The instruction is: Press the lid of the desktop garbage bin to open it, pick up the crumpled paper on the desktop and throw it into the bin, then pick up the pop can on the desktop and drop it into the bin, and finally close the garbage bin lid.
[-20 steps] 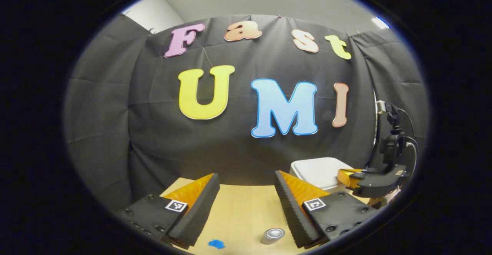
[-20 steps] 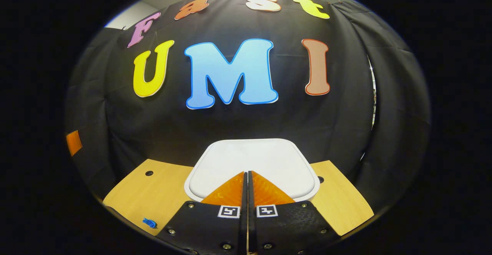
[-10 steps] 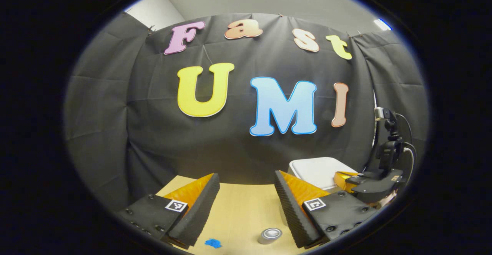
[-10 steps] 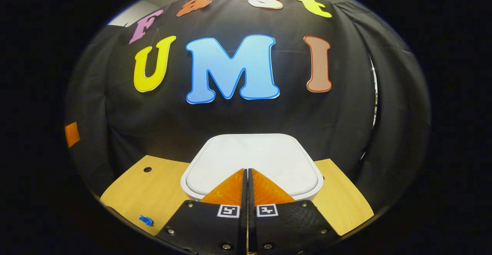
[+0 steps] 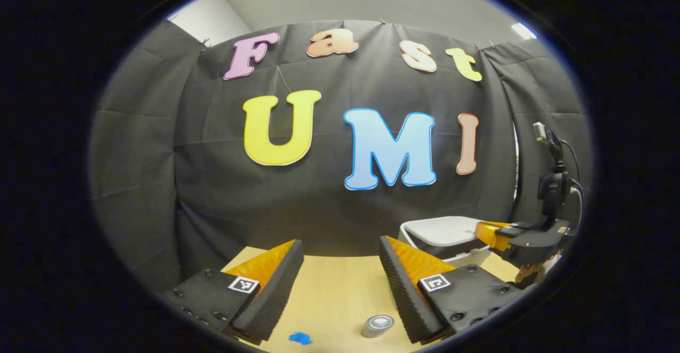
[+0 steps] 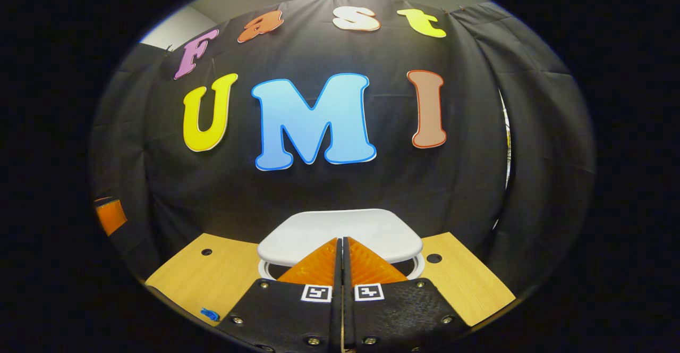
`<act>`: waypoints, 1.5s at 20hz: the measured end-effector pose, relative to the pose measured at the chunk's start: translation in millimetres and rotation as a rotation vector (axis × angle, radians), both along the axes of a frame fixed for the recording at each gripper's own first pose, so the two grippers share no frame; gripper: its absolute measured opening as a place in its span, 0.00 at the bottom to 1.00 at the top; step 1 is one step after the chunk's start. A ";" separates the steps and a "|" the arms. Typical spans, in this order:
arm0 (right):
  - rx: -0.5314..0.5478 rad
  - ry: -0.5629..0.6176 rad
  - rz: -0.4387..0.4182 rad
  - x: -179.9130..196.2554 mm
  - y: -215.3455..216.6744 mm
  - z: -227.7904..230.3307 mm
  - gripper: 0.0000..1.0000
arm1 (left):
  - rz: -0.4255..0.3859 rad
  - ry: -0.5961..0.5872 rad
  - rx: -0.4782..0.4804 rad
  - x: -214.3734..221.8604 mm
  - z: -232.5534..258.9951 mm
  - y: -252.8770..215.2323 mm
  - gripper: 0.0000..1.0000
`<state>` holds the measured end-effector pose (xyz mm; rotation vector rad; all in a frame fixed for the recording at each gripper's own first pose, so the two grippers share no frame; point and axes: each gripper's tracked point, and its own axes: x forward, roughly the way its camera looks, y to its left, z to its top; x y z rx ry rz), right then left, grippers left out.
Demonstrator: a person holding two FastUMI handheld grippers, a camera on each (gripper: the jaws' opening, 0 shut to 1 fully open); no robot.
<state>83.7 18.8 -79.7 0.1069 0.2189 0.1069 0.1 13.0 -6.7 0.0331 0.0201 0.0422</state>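
With its lid (image 6: 340, 233) sprung up off the white bin (image 5: 467, 259), the container sits directly ahead of the right gripper (image 6: 341, 246), whose fingers are pressed together, a blunt tip suited to pushing the lid. Over on the wooden desktop (image 5: 340, 294), the left gripper (image 5: 340, 268) hangs spread wide, the pop can (image 5: 377, 325) and a blue paper scrap (image 5: 300, 337) lying below its fingers, ready for pickup.
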 end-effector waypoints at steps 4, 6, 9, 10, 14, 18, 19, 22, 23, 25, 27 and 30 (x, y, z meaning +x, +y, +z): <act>0.010 -0.014 -0.013 -4.0 -4.4 5.7 0.01 | -0.004 -0.005 -0.007 -3.0 1.2 -1.7 0.95; 0.023 -0.010 -0.014 -6.0 -5.1 6.4 0.01 | -0.003 -0.005 -0.006 -4.9 0.2 -0.8 0.95; 0.035 -0.009 -0.017 -9.8 -5.2 9.5 0.01 | 0.004 -0.007 -0.010 -7.2 -1.2 1.9 0.95; 0.037 -0.008 -0.015 -12.0 -4.8 10.0 0.01 | 0.008 -0.007 -0.012 -8.0 -2.1 4.4 0.95; 0.039 -0.013 -0.006 -20.6 -2.5 14.3 0.01 | 0.010 0.010 -0.012 -9.1 -15.9 14.6 0.96; 0.037 -0.015 0.007 -28.7 2.1 17.6 0.01 | 0.014 0.036 -0.012 -10.7 -36.8 27.9 0.94; 0.032 -0.013 0.013 -30.0 3.8 17.8 0.01 | 0.015 0.053 -0.010 -11.2 -45.5 30.7 0.94; 0.015 -0.010 0.027 -34.8 7.7 16.4 0.01 | 0.020 0.100 -0.021 -11.5 -74.0 42.6 0.95; 0.013 -0.007 0.031 -35.9 9.0 15.5 0.01 | 0.023 0.121 -0.026 -10.9 -85.2 45.8 0.93; 0.007 0.000 0.036 -38.7 10.5 13.0 0.01 | 0.027 0.164 -0.032 -11.0 -108.9 51.1 0.95; 0.001 0.007 0.038 -41.0 10.8 10.2 0.01 | 0.019 0.204 -0.041 -13.0 -130.8 52.6 0.94; -0.011 0.024 0.037 -44.4 8.3 2.6 0.01 | 0.007 0.254 -0.051 -13.8 -158.1 57.0 0.96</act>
